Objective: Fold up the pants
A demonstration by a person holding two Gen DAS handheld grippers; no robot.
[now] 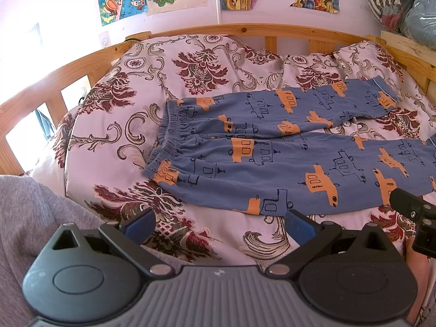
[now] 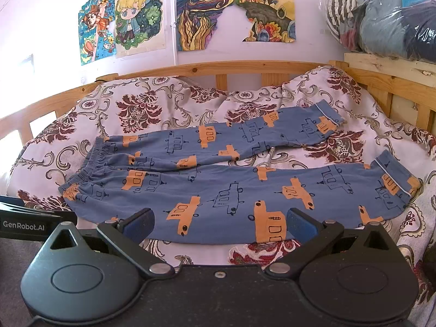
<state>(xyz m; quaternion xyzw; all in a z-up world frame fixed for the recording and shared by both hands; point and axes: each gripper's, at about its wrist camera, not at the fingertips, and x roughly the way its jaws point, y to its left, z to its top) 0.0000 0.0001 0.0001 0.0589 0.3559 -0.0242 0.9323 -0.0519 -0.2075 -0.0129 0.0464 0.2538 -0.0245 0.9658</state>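
Blue pants w/ orange print lie flat on the bed's floral cover, unfolded, waistband ahead-left of both sets of fingers, legs running right. Left gripper fingers spread wide, nothing held, short of the near leg. Right gripper fingers spread too, tips over the near leg's hem edge, empty

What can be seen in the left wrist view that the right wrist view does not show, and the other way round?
Only the left wrist view shows a grey sleeve at its left edge. Only the right wrist view shows the near leg's cuff whole. Both share the blue pants lying flat on the floral bedcover, the wooden bed rail, and an open tool holding nothing.
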